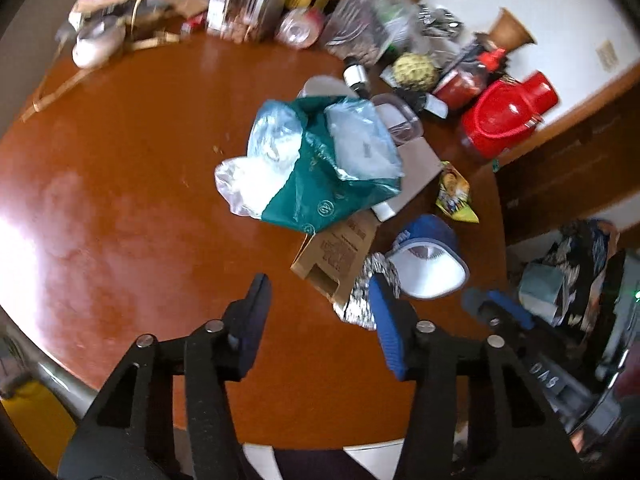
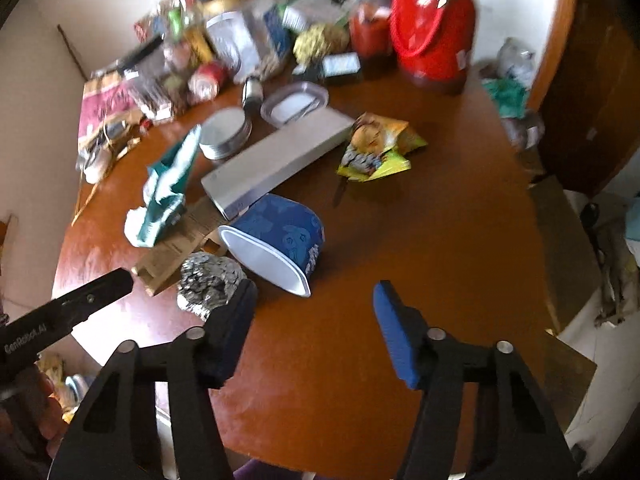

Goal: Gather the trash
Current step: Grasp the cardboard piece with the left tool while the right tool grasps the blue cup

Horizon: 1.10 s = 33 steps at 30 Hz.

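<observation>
On the round brown table [image 1: 152, 184] lies trash: a teal and clear plastic bag [image 1: 316, 160], a flat brown cardboard piece [image 1: 340, 252], a crumpled foil ball [image 1: 368, 292], a blue tub on its side [image 1: 428, 260] and a yellow snack wrapper [image 1: 454, 194]. My left gripper [image 1: 320, 312] is open and empty, just short of the foil and cardboard. My right gripper [image 2: 314, 320] is open and empty, in front of the blue tub [image 2: 280, 236], with the foil ball [image 2: 210, 280] by its left finger. The snack wrapper [image 2: 378, 146] and teal bag [image 2: 168, 188] lie farther back.
A long grey box [image 2: 276, 160], a clear lidded tray [image 2: 294, 104] and a round tin [image 2: 224, 132] lie mid-table. A red jug [image 2: 432, 28], jars, cans and packets crowd the back edge by the wall. Clutter lies on the floor to the right [image 1: 568, 272].
</observation>
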{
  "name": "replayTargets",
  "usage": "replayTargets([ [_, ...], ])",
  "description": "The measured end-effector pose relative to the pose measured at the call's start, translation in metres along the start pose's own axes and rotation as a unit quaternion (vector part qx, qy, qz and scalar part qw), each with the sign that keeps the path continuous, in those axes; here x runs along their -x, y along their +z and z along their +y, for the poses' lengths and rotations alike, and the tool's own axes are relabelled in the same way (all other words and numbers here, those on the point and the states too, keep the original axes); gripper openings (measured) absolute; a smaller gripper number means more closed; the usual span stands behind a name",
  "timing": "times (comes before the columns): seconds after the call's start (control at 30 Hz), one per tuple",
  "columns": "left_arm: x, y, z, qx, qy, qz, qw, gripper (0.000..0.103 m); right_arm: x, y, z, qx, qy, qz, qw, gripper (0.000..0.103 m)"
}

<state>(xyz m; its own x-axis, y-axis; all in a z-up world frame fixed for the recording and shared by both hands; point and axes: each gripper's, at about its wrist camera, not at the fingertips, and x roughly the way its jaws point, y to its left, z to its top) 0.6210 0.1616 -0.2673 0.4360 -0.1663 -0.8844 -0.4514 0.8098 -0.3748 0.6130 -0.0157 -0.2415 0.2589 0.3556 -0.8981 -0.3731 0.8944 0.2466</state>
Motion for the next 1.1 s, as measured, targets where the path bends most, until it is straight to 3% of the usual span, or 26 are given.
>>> replayTargets([
  [0.13, -0.020, 0.006, 0.003, 0.042, -0.018, 0.015, 0.9988, 0.043, -0.018, 0.009, 0.000, 0.006, 0.011, 0.020, 1.000, 0.045],
  [0.27, -0.032, 0.009, 0.002, 0.057, -0.026, 0.026, 0.9977, 0.031, -0.031, 0.017, -0.001, 0.007, 0.017, 0.031, 0.999, 0.034],
  [0.33, -0.032, 0.010, 0.003, 0.067, -0.035, 0.024, 0.9968, 0.026, -0.033, 0.019, -0.002, 0.009, 0.012, 0.030, 0.999, 0.022],
  [0.4, -0.031, 0.011, 0.001, 0.069, -0.047, 0.020, 0.9963, 0.014, -0.034, 0.020, -0.004, 0.012, 0.003, 0.029, 0.999, 0.010],
  [0.5, -0.026, 0.011, -0.004, 0.051, -0.045, 0.012, 0.9976, 0.004, -0.030, 0.021, -0.009, 0.008, 0.000, 0.018, 1.000, 0.008],
  [0.8, 0.009, 0.013, -0.030, -0.031, -0.006, -0.029, 0.9991, 0.002, 0.003, 0.018, -0.010, 0.000, -0.009, -0.027, 1.000, 0.006],
  [1.1, 0.074, -0.002, -0.037, -0.119, 0.006, -0.093, 0.9885, 0.002, 0.050, 0.001, 0.012, -0.018, -0.026, -0.088, 0.996, 0.005],
])
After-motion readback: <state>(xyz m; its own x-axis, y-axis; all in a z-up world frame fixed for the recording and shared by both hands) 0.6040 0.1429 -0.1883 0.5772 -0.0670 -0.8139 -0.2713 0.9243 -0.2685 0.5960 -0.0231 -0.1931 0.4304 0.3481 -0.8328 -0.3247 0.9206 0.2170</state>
